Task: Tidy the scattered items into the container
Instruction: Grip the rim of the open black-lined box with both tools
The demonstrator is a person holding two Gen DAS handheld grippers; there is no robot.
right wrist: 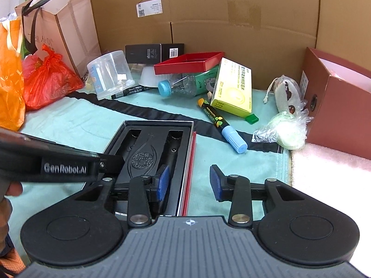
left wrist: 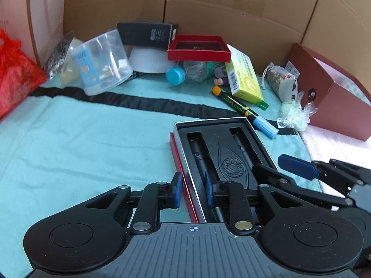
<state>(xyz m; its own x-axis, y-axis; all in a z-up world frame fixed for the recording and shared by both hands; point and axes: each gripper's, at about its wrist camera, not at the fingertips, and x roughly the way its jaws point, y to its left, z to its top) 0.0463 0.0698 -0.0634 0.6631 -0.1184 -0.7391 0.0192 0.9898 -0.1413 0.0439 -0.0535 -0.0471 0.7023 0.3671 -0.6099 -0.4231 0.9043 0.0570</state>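
The left gripper and right gripper, both half open and holding nothing, straddle opposite walls of the pen box at 12 o'clock.

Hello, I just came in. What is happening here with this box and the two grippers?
A person holds two grippers over a teal cloth and works on the black pen box. The left gripper straddles the box's left wall, one finger outside and one inside. The right gripper straddles the right wall the same way. Both look open, not yet clamped. Other clutter waits behind: a marker, a yellow carton, a bottle. The brown container stands at the right.
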